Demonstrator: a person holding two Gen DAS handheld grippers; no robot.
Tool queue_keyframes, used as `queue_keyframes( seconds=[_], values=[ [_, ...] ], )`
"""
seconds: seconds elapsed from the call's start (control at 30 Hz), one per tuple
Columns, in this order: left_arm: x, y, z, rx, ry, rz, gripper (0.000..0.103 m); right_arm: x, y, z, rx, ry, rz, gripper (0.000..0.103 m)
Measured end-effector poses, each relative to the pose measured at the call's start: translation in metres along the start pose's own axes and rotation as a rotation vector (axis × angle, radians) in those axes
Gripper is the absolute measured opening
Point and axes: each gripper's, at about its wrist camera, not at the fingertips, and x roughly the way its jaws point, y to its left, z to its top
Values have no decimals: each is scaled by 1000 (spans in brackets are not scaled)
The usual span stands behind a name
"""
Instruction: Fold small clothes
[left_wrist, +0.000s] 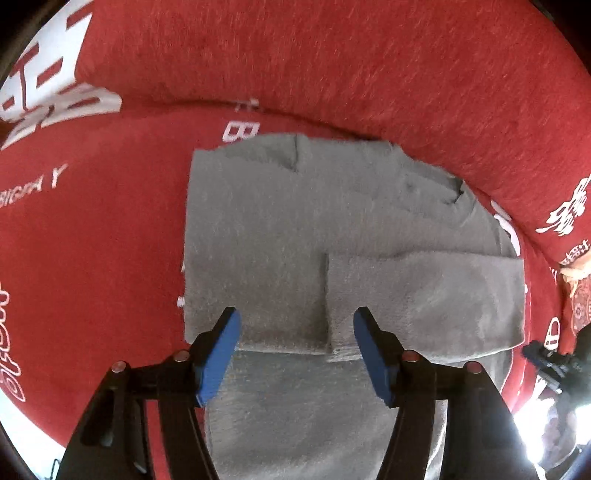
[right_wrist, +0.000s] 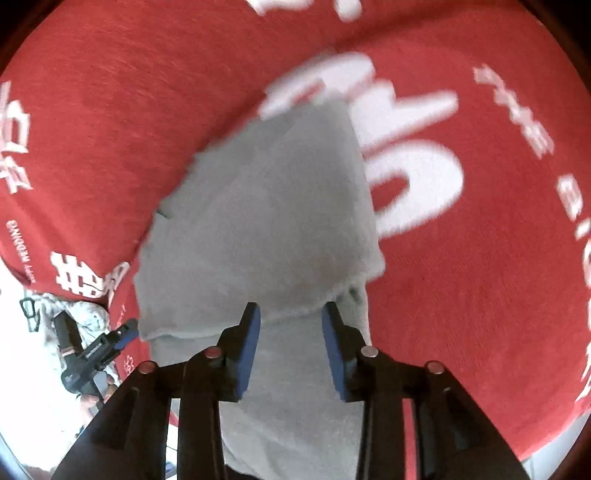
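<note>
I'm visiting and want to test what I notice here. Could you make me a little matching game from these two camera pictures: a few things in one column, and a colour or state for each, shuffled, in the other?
Things:
1. grey garment
2. red cloth
3. left gripper
4. pads

Descriptions:
A. blue
B. open, nothing between its jaws
C. partly folded, flaps laid over its middle
D. printed with white characters, lying under the garment

Pairs: 1-C, 2-D, 3-B, 4-A
</note>
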Motion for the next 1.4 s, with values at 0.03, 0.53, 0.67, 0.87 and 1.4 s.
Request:
queue_keyframes(
  seconds=[0.03, 0.53, 0.67, 0.87, 1.4],
  values=[
    [-1, -3, 1, 9, -4, 2, 64, -6, -2, 6, 3, -36, -8, 38],
    [39, -57, 0, 80, 28, 100, 64, 31, 11, 61, -131, -49, -236, 8],
    [42, -51, -2, 73, 34, 142, 64, 43, -11, 66, -65, -11, -260, 9],
    [21, -45, 0, 79, 24, 166, 64, 21, -2, 56, -43, -43, -300, 10],
    [44, -54, -4, 39, 65, 201, 64, 37, 7, 10, -143, 11, -274, 4]
  ],
)
